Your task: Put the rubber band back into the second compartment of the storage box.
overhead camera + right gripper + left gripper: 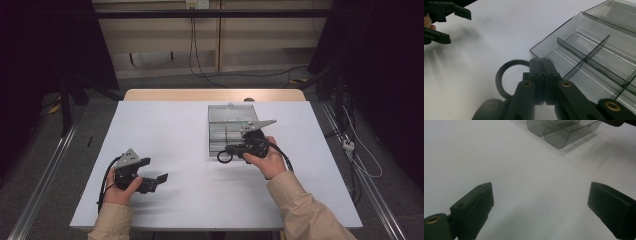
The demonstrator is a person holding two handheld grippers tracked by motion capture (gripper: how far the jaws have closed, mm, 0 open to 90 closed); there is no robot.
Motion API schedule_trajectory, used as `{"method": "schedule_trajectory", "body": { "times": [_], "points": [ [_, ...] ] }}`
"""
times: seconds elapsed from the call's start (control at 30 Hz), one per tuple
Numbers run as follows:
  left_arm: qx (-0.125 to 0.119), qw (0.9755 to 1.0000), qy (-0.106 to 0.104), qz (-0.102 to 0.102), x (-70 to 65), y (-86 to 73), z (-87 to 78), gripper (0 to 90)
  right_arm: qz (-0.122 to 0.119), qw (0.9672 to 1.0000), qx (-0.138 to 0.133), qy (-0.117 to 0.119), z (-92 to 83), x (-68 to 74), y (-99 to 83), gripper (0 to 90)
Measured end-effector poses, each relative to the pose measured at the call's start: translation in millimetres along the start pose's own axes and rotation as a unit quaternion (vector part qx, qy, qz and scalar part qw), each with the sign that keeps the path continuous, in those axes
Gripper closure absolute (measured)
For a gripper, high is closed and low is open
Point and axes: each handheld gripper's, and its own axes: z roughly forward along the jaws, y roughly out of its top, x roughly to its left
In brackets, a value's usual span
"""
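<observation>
The white table (165, 130) is carrying a clear divided box (227, 120) toward its far edge, right of centre. The right gripper (541, 62) is hovering at the box's near-left corner, jaws pressed together on a black ring (501, 77) that is hanging out to their side. In the high view the ring (224, 157) is sitting just beside the box's near wall. This looks like the carrying step: the ring is being brought to a compartment, and the next move likely calls for lifting over the wall and releasing. The left gripper (152, 181) is resting near the table's near-left corner, jaws standing wide apart, nothing between them.
</observation>
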Motion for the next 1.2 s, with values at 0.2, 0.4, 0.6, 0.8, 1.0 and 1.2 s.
{"method": "schedule_trajectory", "body": {
  "times": [0.2,0.4,0.6,0.8,1.0,1.2],
  "points": [
    [0.001,1.0,0.0,0.0,0.4,0.1,0.4,6.6,0.002,1.0,-0.001,-0.007,-1.3,-5.7,0.9,88.0],
    [0.0,1.0,0.0,0.0,0.8,0.2,0.4,6.6,0.0,0.9999,0.0,-0.011,-0.4,-9.1,0.9,88.0],
    [-0.001,1.0,0.001,-0.001,0.6,0.2,0.3,6.6,-0.004,0.9999,0.0,-0.013,1.0,-10.7,2.5,88.0],
    [-0.001,1.0,0.001,-0.001,0.8,0.1,-0.2,6.6,0.0,0.9998,-0.002,-0.018,2.8,-14.6,5.3,88.0],
    [-0.001,1.0,0.001,0.0,1.1,0.1,-0.7,6.6,0.001,0.9997,-0.005,-0.024,2.2,-18.5,9.3,88.0],
    [0.001,1.0,0.002,-0.001,1.0,-0.1,-1.1,6.6,0.004,0.9995,-0.007,-0.03,2.3,-22.4,11.7,88.0]
  ]
}}
